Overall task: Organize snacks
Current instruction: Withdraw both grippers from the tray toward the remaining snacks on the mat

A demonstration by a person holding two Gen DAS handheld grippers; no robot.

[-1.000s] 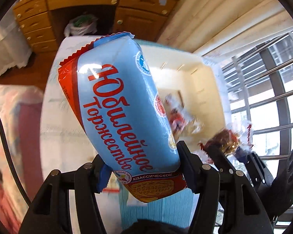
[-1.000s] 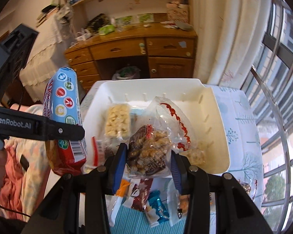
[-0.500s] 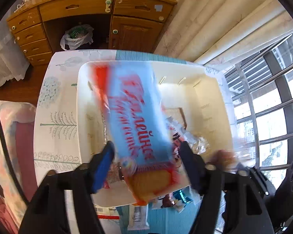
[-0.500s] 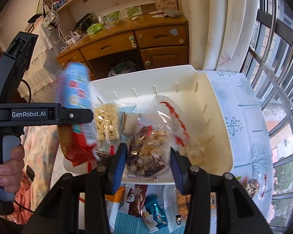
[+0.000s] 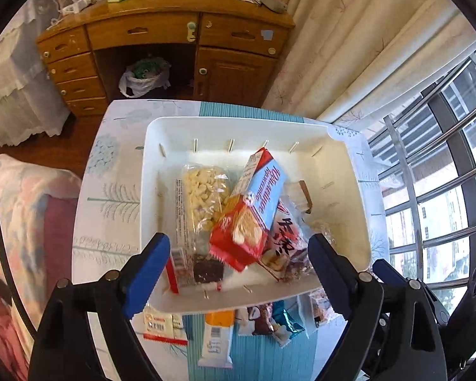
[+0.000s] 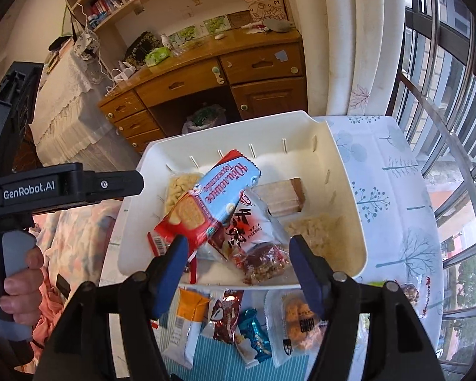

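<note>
A white plastic bin stands on the table and holds several snack packs. The blue and red biscuit pack lies tilted on top of the pile in the bin. A clear bag of mixed nuts lies at the bin's near edge. My left gripper is open and empty above the bin's near side. My right gripper is open and empty just above the nut bag. The left gripper's body shows at the left of the right wrist view.
Several loose snack packs lie on the teal mat in front of the bin. A wooden desk stands beyond the table. Window rails run along the right. A bed is at the left.
My left gripper opened and let go of the biscuit pack, which dropped into the bin. My right gripper opened and released the nut bag at the bin's near edge.
</note>
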